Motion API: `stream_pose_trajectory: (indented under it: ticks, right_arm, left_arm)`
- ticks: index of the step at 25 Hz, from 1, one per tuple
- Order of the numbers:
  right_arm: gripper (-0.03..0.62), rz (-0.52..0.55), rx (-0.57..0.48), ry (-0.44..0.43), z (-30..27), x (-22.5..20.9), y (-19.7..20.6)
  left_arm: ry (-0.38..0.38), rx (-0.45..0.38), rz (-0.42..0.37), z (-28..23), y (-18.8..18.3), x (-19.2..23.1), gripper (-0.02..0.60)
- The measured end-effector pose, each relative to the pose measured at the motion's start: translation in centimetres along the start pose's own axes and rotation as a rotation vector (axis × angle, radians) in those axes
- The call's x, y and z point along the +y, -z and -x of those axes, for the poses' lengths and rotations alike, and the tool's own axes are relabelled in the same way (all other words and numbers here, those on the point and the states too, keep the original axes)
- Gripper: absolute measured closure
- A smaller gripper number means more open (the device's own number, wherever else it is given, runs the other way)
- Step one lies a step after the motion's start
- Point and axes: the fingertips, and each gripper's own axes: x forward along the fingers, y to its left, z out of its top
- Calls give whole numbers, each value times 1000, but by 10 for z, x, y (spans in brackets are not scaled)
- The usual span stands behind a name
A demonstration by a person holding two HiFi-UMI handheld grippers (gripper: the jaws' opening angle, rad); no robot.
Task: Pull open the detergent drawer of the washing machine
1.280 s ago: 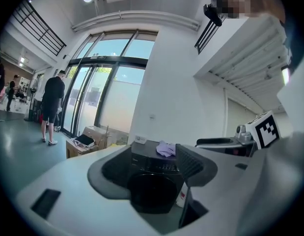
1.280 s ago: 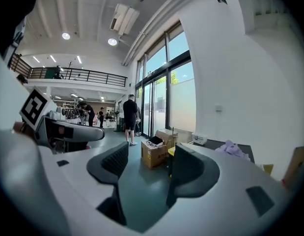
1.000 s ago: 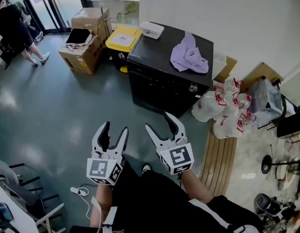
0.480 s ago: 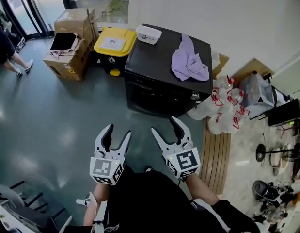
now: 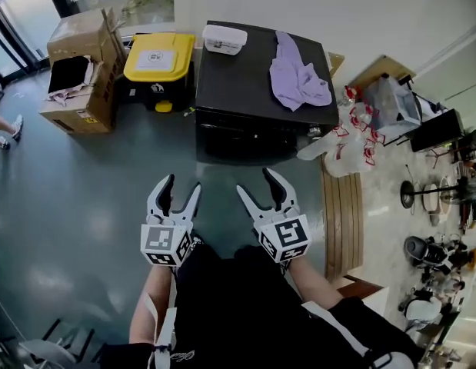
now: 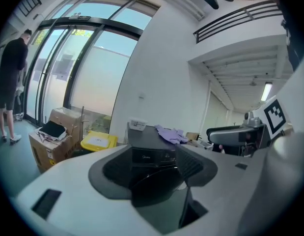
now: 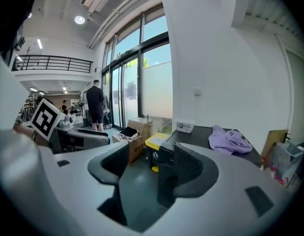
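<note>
left gripper point(image 5: 181, 187): jaws apart, empty | right gripper point(image 5: 257, 183): jaws apart, empty | washing machine point(image 5: 253, 83): 12 o'clock from both grippers, well apart, front facing them, drawer too small to make out | purple cloth point(image 5: 297, 79): on its top, 1 o'clock

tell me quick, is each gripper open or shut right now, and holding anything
white left gripper: open, nothing between its jaws
white right gripper: open, nothing between its jaws
</note>
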Motion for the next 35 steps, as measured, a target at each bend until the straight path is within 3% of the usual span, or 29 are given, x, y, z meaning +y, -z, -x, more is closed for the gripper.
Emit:
stream_pose_trajectory:
  ticks: [5, 13, 25, 31, 35]
  right_arm:
    - [307, 3, 11, 93, -33, 1, 11]
    - [307, -42, 40, 128, -56, -14, 28]
    - [307, -97, 71, 132, -106, -91, 43]
    - [307, -144, 116, 109, -129, -121, 77]
    - [307, -143, 156, 82, -150, -134, 96]
  left_arm:
    - [66, 16, -20, -22, 3, 25, 307]
    - [131, 73, 24, -53, 25, 14, 307]
    - [136, 133, -15, -148, 14, 25, 307]
    - [138, 188, -24, -190, 38, 25, 307]
    - [100, 224, -22, -212, 56, 42, 307]
